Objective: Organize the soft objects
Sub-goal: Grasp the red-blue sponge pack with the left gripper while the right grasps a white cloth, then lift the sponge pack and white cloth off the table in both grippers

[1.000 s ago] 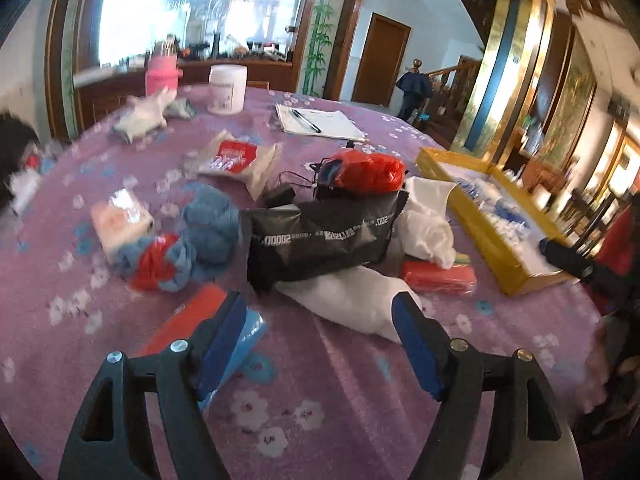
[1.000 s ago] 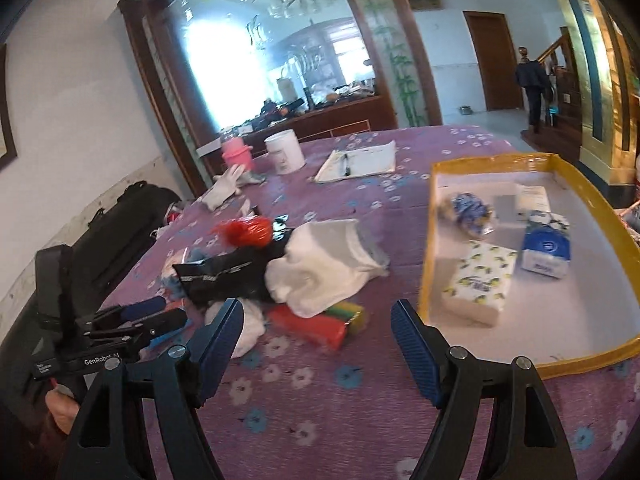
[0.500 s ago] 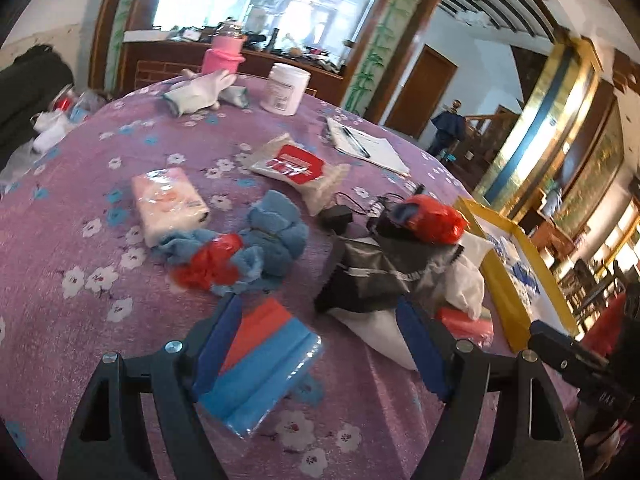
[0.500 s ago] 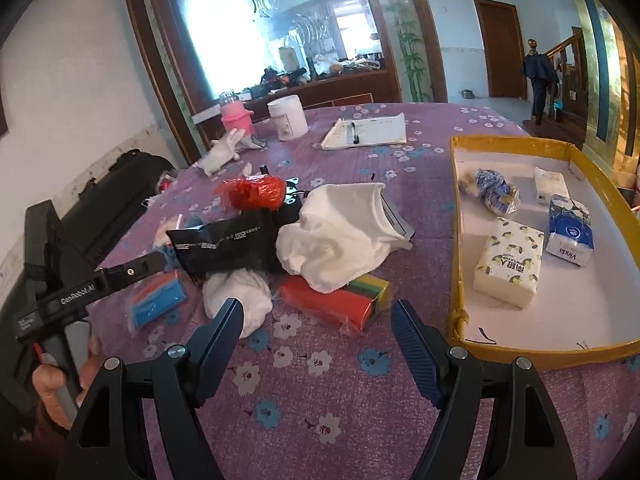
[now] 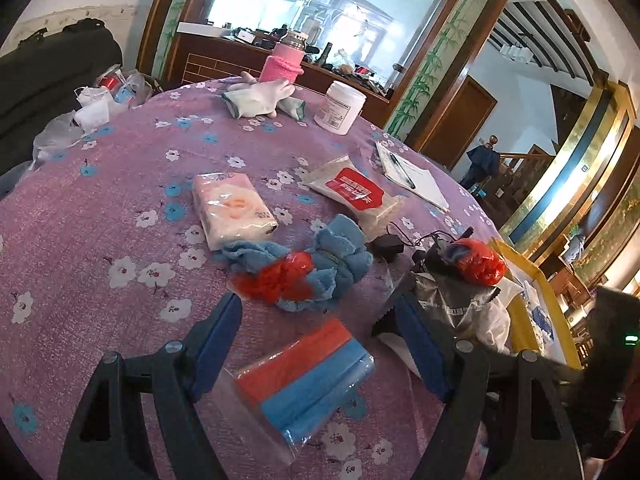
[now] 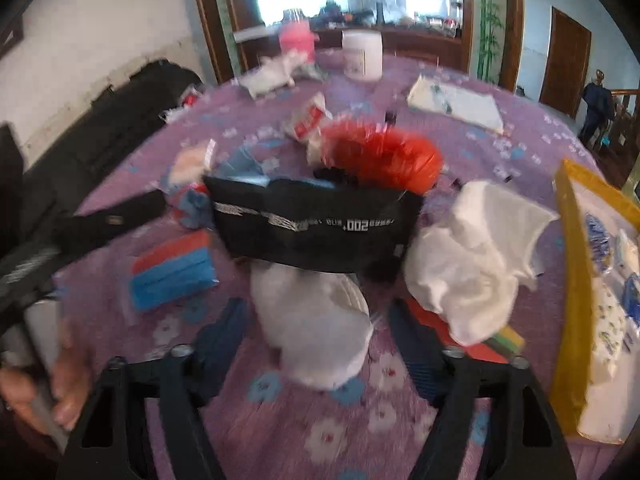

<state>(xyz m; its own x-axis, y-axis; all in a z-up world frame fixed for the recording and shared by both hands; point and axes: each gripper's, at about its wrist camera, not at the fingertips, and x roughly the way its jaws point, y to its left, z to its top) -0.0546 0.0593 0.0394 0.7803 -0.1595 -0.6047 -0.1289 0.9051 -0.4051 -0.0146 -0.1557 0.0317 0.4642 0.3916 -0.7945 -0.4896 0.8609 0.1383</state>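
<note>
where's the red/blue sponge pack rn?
Left wrist view: sponge pack lies on the tablecloth between the open left gripper fingers, just below the blue towel.

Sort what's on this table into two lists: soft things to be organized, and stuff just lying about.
To organize:
- red and blue sponge pack
- blue towel
- tissue pack
- white cloth bundle
- white rag
- yellow tray as the likely destination

Lying about:
- white jar
- pink bottle
- notepad
- black charger

sponge pack [image 5: 304, 376]: red-blue, wrapped, flat | white bundle [image 6: 316, 320]: crumpled, under black pouch [image 6: 316, 228]
</note>
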